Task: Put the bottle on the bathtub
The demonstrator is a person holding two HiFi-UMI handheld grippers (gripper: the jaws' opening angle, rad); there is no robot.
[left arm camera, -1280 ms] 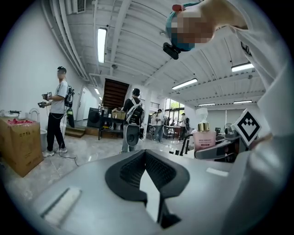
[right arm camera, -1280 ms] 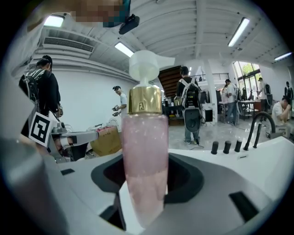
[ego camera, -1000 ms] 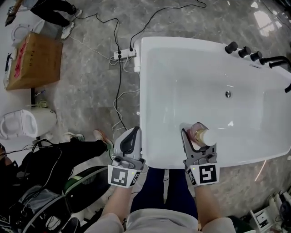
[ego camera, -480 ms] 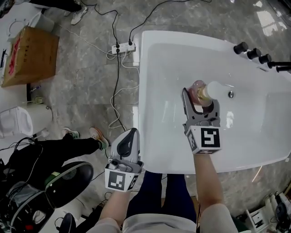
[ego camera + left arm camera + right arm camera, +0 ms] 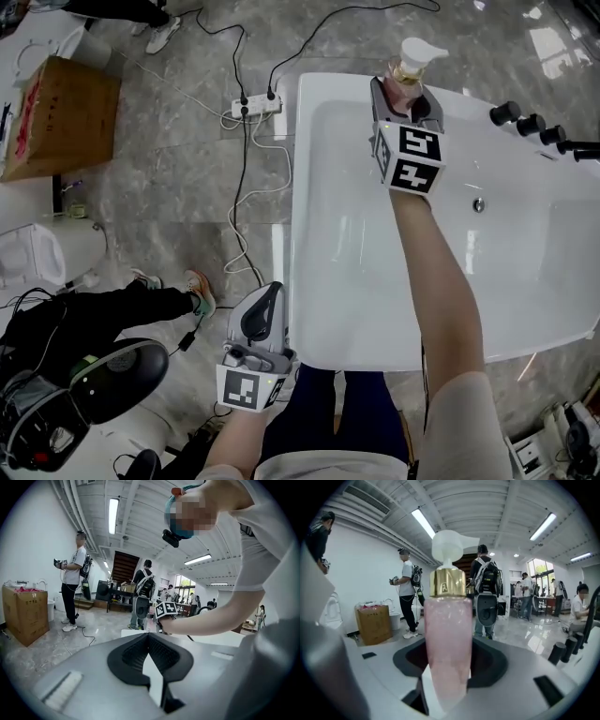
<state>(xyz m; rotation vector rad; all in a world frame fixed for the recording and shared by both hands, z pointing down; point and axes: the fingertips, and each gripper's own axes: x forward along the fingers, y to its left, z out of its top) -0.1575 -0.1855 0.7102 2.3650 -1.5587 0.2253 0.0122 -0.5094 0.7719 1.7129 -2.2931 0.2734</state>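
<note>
Over the far rim of the tub (image 5: 330,86), the right gripper (image 5: 404,92) had its jaws clamped on the upright bottle (image 5: 409,64), which I judged should be lowered squarely onto the flat ledge before release, while the left gripper (image 5: 262,316) hung at the near edge, jaws together, empty.

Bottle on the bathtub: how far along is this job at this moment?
Done: the pink pump bottle is grasped upright in the right gripper. In hand: it is over the bathtub's far rim; contact isn't clear. Left: set it down and open the fingers. The left gripper idles shut and empty at the near rim.
</note>
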